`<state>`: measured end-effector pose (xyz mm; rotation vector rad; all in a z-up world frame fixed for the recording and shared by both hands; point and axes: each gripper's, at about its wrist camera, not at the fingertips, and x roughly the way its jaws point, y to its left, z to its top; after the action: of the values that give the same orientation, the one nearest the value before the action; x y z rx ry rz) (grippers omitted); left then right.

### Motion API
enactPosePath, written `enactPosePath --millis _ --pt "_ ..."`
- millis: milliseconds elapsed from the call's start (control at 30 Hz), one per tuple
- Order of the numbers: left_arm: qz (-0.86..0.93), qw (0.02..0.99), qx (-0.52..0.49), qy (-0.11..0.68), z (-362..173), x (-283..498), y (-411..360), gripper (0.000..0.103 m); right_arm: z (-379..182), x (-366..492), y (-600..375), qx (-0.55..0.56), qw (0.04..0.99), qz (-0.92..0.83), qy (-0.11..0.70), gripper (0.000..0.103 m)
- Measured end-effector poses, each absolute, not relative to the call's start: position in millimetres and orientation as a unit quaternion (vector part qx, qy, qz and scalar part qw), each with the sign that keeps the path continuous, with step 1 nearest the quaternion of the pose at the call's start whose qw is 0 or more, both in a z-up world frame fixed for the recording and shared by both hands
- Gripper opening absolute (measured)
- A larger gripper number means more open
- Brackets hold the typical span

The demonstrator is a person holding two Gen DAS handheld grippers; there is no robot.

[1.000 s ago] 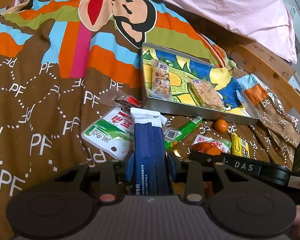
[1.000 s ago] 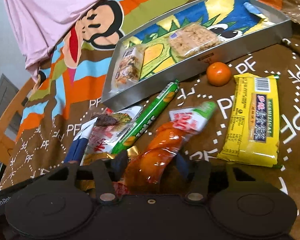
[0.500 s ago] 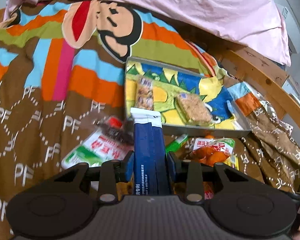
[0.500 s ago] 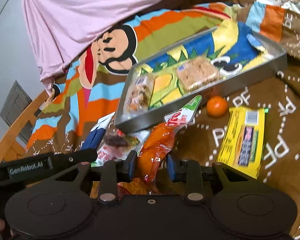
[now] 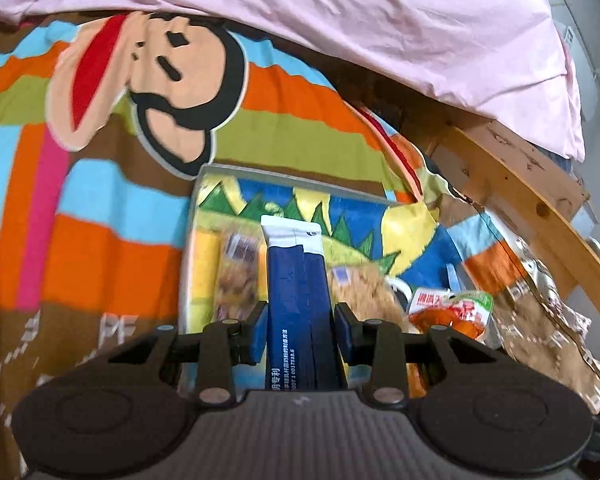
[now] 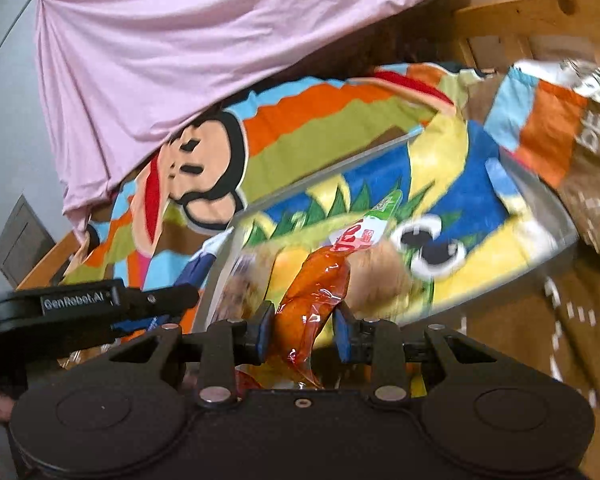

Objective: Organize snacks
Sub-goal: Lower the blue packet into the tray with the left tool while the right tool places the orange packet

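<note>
My left gripper (image 5: pixel 300 330) is shut on a dark blue snack packet with a white top (image 5: pixel 298 280) and holds it over the metal tray with the cartoon liner (image 5: pixel 192 220). My right gripper (image 6: pixel 303 334) is shut on an orange snack pouch with a red-and-green label (image 6: pixel 320 284), held over the same tray (image 6: pixel 540 196). Two clear-wrapped snack bars lie in the tray, one left of the blue packet (image 5: pixel 238 276), one right of it (image 5: pixel 364 292). The orange pouch also shows in the left wrist view (image 5: pixel 452 312).
The tray rests on a brown patterned blanket with a monkey face (image 5: pixel 160 76). A pink sheet (image 5: pixel 380 12) hangs behind it. A wooden bed rail (image 5: pixel 512 184) curves along the right. The left gripper's arm (image 6: pixel 80 304) sits left of my right gripper.
Both grippers have lifted off the blanket and moved forward over the tray, each carrying its packet. The loose snacks on the blanket have dropped out of view.
</note>
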<state>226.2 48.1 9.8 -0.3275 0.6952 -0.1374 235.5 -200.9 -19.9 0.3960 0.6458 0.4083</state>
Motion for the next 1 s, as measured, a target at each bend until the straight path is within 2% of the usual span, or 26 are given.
enactPosePath --millis 167,367,800,833,900,967,1000 --pt "-0.084 0.927 -0.14 0.338 -3.8 266.7 30.4 0.038 -27.5 275.3 -207.8 0.191 0.915 0.179 0.306 0.034" --pt "-0.094 0.919 -0.162 0.346 -28.5 297.9 18.3 0.038 -40.6 294.5 -216.4 0.174 0.918 0.161 0.317 0.034" --pt "-0.061 0.932 -0.111 0.34 -49.5 299.8 3.3 0.04 -59.5 306.3 -222.2 0.133 0.929 0.142 0.314 0.037" --pt "-0.06 0.931 -0.113 0.342 -49.2 298.7 3.4 0.041 -59.2 306.3 -223.0 0.132 0.93 0.141 0.314 0.038" --pt "-0.058 0.93 -0.119 0.343 -47.9 295.7 5.1 0.053 -57.9 305.2 -224.8 0.127 0.929 0.141 0.317 0.038" --pt "-0.055 0.931 -0.127 0.338 -45.2 292.2 6.5 0.059 -54.1 302.1 -226.2 0.12 0.929 0.139 0.32 0.044" --pt "-0.053 0.932 -0.128 0.336 -44.0 290.9 6.4 0.065 -51.8 299.9 -227.0 0.118 0.93 0.137 0.32 0.052"
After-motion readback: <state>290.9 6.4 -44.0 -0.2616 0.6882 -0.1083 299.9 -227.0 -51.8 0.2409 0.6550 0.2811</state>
